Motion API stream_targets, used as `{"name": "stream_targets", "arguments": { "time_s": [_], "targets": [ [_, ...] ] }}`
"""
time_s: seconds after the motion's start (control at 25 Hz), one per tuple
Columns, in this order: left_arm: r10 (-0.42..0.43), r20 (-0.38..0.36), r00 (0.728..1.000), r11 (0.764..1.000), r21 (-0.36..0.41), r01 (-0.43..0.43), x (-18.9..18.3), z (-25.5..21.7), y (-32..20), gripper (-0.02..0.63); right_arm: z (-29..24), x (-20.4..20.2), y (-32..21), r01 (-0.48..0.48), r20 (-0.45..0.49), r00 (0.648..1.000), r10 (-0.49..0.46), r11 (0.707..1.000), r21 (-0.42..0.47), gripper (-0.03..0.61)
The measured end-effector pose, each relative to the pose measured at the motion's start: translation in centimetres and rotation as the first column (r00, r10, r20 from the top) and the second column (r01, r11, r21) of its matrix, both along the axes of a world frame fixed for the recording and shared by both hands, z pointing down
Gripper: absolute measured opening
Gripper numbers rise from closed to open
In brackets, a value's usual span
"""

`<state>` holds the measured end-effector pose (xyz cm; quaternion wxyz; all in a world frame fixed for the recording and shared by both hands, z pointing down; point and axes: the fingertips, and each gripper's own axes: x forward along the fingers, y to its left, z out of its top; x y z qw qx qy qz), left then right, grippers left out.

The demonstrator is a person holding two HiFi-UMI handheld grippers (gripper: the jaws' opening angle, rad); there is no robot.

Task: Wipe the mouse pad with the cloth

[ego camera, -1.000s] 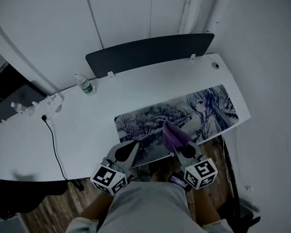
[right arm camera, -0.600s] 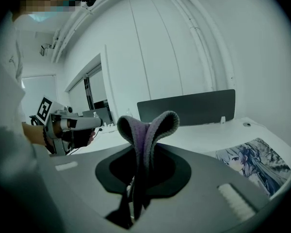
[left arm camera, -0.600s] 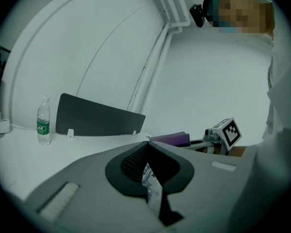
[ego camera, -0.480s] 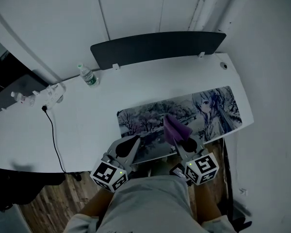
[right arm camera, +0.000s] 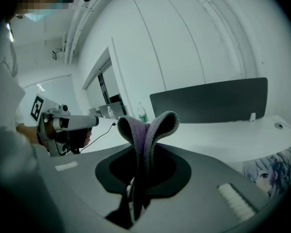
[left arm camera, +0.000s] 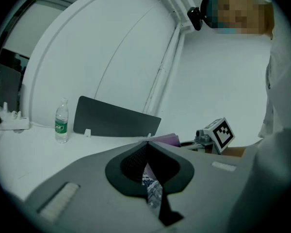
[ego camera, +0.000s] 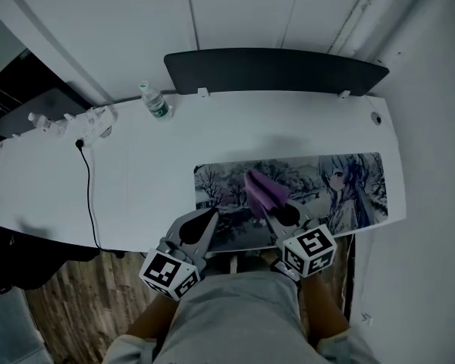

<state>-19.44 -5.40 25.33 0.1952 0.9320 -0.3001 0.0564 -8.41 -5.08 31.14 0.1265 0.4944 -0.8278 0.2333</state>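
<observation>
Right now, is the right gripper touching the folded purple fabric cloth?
Touching. The right gripper is clamped on the folded purple cloth; its own view shows the fabric pinched between closed jaws.

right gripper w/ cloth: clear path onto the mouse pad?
Probably yes. The right gripper is shut on the purple cloth, over the near edge of the mouse pad, and nothing else lies on the pad. The left gripper is at the pad's near-left corner, off to the side.

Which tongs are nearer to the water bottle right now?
Left. The left tongs are over the mouse pad's near left corner, on the bottle's side of the desk; the right tongs, gripping the purple cloth, are farther right over the pad's middle.
</observation>
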Motion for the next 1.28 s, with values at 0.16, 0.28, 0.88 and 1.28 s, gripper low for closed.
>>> {"name": "stream_targets", "arguments": {
  "time_s": [0.16,0.28,0.88,1.28],
  "targets": [
    [-0.053,0.015,0.998,0.998,-0.029,0.054,-1.5,1.2,-0.5,0.018,1.9,-2.9,-2.8,0.078,0.02,0.997,-0.077,0.996,-0.044,0.049],
    [-0.087,0.018,0.996,0.995,-0.051,0.088,-2.4,2.2,-1.5,0.017,3.5,-5.1,-4.5,0.124,0.05,0.992,-0.12,0.988,-0.091,0.049],
    [-0.146,0.065,0.987,0.971,-0.181,0.155,-6.4,8.6,-3.3,0.017,11.9,-13.5,-9.4,0.251,0.152,0.965,-0.216,0.929,-0.274,0.048],
    [-0.146,0.076,0.986,0.965,-0.21,0.159,-7.7,10.5,-3.6,0.017,17.6,-11.5,-11.4,0.153,-0.084,0.977,-0.196,0.919,-0.363,0.046]
  ]
}}
